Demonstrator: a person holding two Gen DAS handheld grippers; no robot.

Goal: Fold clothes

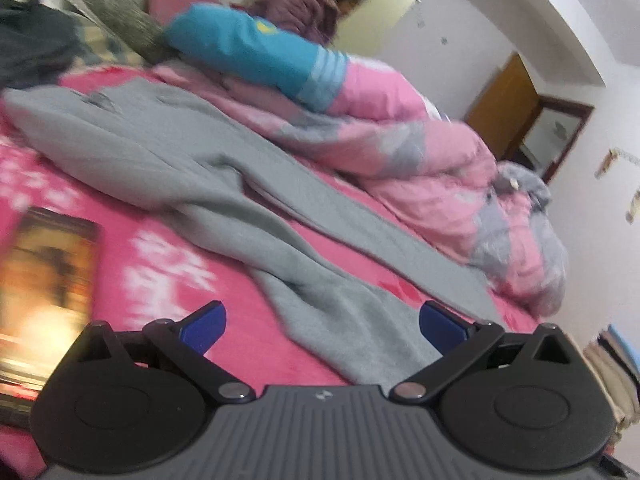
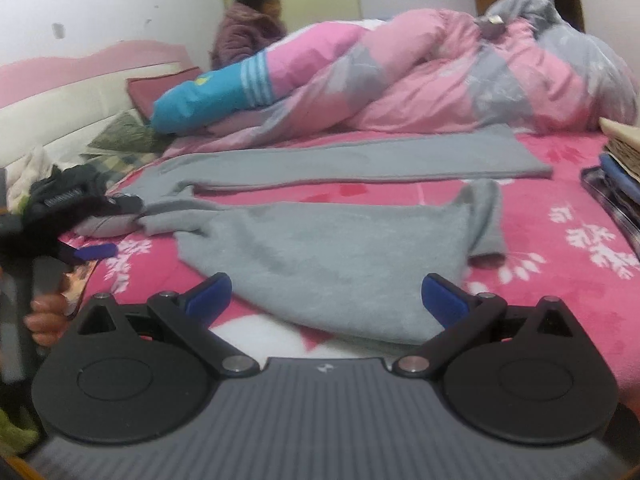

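Observation:
Grey trousers (image 1: 224, 184) lie spread over a pink flowered bedsheet (image 1: 168, 276). In the left wrist view one leg end runs down between the blue pads of my left gripper (image 1: 322, 330), which is open just above the cloth. In the right wrist view the far leg lies flat and straight, and the near leg (image 2: 320, 248) lies bunched with its end turned up. My right gripper (image 2: 326, 298) is open over the near edge of that leg. The left gripper (image 2: 94, 251) shows at the left edge, held by a hand (image 2: 46, 316).
A heaped pink and grey quilt (image 2: 460, 80) with a blue pillow (image 2: 212, 94) fills the far side of the bed. A person in a purple jacket (image 2: 248, 28) stands behind. Dark clothes (image 2: 64, 200) lie left, a phone (image 1: 48, 288) near left, stacked items (image 2: 616, 164) right.

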